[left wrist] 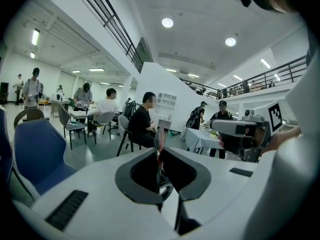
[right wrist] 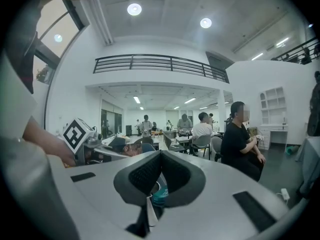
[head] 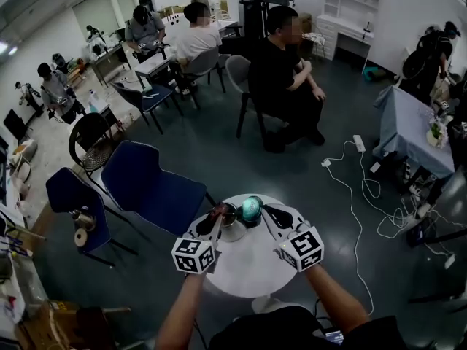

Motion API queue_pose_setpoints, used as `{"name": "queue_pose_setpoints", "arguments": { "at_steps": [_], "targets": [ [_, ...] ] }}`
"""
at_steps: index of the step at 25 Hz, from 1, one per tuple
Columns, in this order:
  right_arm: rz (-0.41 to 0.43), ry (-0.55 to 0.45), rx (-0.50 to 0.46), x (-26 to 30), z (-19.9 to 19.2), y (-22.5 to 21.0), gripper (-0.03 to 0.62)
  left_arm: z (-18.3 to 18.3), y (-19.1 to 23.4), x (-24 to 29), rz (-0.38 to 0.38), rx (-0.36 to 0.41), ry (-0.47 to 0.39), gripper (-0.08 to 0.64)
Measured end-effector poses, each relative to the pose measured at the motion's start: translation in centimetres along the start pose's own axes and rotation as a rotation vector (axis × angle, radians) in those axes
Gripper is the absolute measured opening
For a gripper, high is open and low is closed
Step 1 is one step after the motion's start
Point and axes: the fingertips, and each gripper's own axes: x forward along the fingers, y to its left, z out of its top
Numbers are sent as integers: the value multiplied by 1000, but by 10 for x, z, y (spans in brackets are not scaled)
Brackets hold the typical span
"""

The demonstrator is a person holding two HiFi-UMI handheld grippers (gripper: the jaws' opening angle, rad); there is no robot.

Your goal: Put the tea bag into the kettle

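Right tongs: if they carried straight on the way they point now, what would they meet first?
Probably the teal rounded object, just ahead of the right tongs on the white table. It sits slightly below their tips, so depth is uncertain.

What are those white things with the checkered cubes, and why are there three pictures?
They are hand tools a person holds, each ending in a claw. One picture comes from a camera on the person's head, looking down at a small round table. The other two come from cameras riding on the tools. The left claw pinches a thin reddish packet, probably the tea bag. The right claw is shut, next to a round teal pot, probably the kettle.
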Motion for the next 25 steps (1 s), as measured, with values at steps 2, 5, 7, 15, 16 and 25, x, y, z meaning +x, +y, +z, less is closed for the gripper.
{"name": "queue_pose_setpoints", "arguments": {
  "at_steps": [2,5,7,15,16,25],
  "targets": [
    [-8,-6,10,4,-1,-5,17,-6,9,11,7,1,34,38],
    [-11,-3,20,11,-4,-11,15,-18,23,25,21,26,91,38],
    [-15,9,15,13,-9,-16,15,-27,29,35,39,75,134,38],
    [-5,39,42,19,-27,-25,15,-56,40,65,48,248,288,38],
    [-4,42,44,19,-30,-26,15,-61,40,67,44,256,303,38],
    [4,61,63,26,-44,-37,15,-93,45,81,13,272,402,38]
  ]
}}
